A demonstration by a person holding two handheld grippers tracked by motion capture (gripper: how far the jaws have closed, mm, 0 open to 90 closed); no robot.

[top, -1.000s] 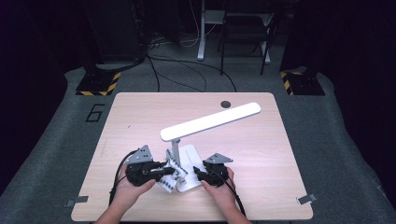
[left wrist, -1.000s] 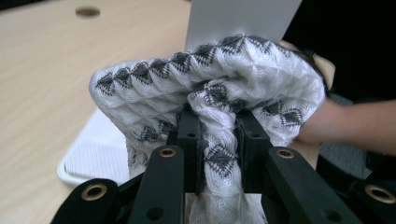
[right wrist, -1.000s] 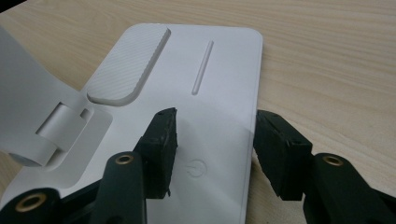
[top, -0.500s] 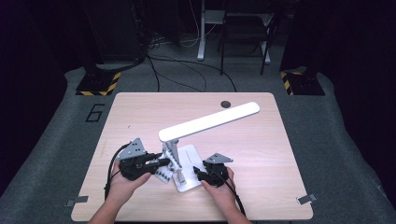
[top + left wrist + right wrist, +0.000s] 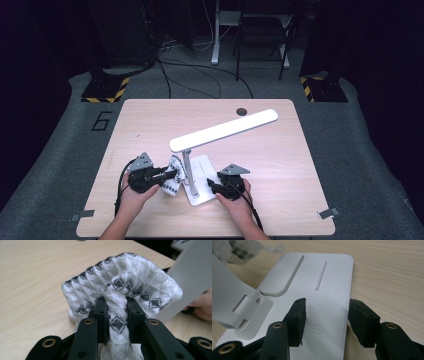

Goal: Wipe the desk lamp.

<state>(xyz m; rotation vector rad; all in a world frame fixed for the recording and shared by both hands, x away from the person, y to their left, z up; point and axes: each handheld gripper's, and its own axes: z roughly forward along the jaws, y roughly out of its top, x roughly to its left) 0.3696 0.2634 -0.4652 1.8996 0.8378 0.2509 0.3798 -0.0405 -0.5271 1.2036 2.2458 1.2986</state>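
A white desk lamp with a flat rectangular base stands near the front edge of the light wooden table, between the two hands. Its slim grey post rises from the base's left side, and the long white light bar runs slantwise, low end at the left above the post, high end toward the table's far right corner. The left gripper is clamped on a white waffle-knit cloth with grey diamond pattern, bunched just left of the post. The right gripper rests at the base's right edge, one jaw on the base beside the embossed power symbol, the other over the wood, jaws apart and holding nothing. Grey carpet marked with a "6", cables and black stands lie beyond, in a dark room.
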